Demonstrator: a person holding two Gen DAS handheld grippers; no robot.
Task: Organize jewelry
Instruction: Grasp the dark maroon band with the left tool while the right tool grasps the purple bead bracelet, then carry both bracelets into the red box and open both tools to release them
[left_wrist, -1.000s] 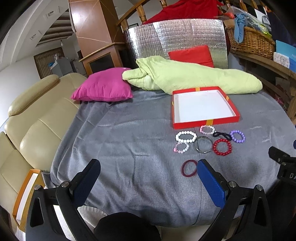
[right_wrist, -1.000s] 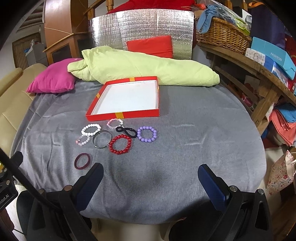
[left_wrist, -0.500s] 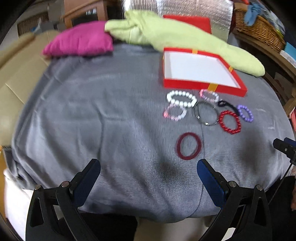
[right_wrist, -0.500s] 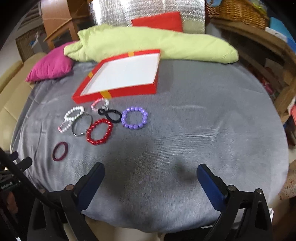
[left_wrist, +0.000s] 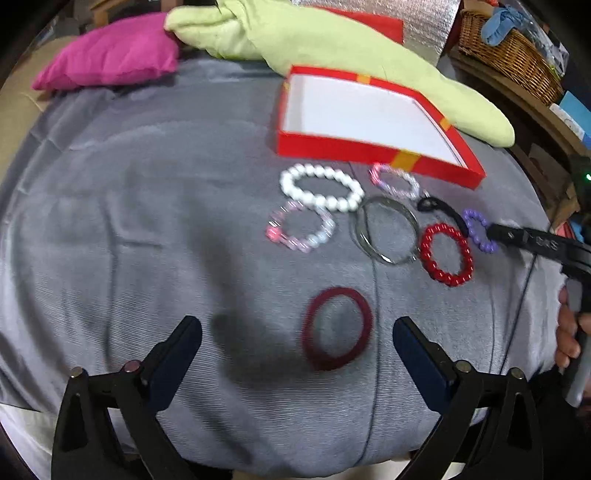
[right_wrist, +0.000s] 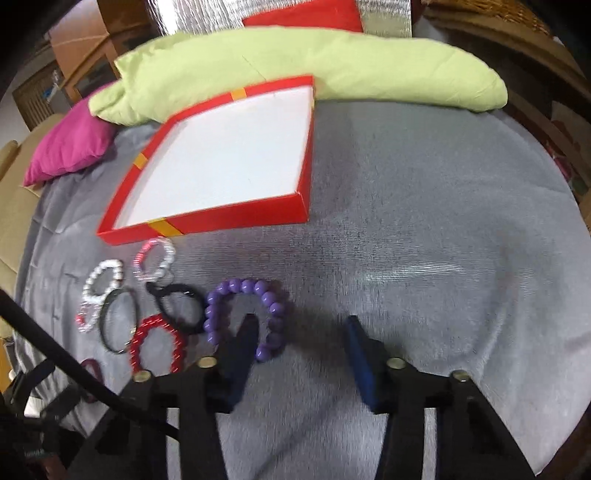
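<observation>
Several bracelets lie on the grey cloth in front of an empty red box. My left gripper hovers low over a maroon bangle, which lies between its wide fingers, untouched; the jaws are closing slightly. My right gripper is closing. Its left finger stands inside the purple bead bracelet, whose right side lies between the jaws; the pads do not press on it. Beside it lie a red bead bracelet, a black hair tie, a silver bangle and a white bead bracelet.
Lime-green bedding and a magenta pillow lie behind the box. A wicker basket stands on a wooden shelf at the right. A hand holds the right gripper's handle. Bare grey cloth spreads right of the jewelry.
Both grippers have sunk and tilted down toward the jewelry. The right jaws have narrowed around the purple bracelet's side. The left gripper now frames the maroon bangle.
</observation>
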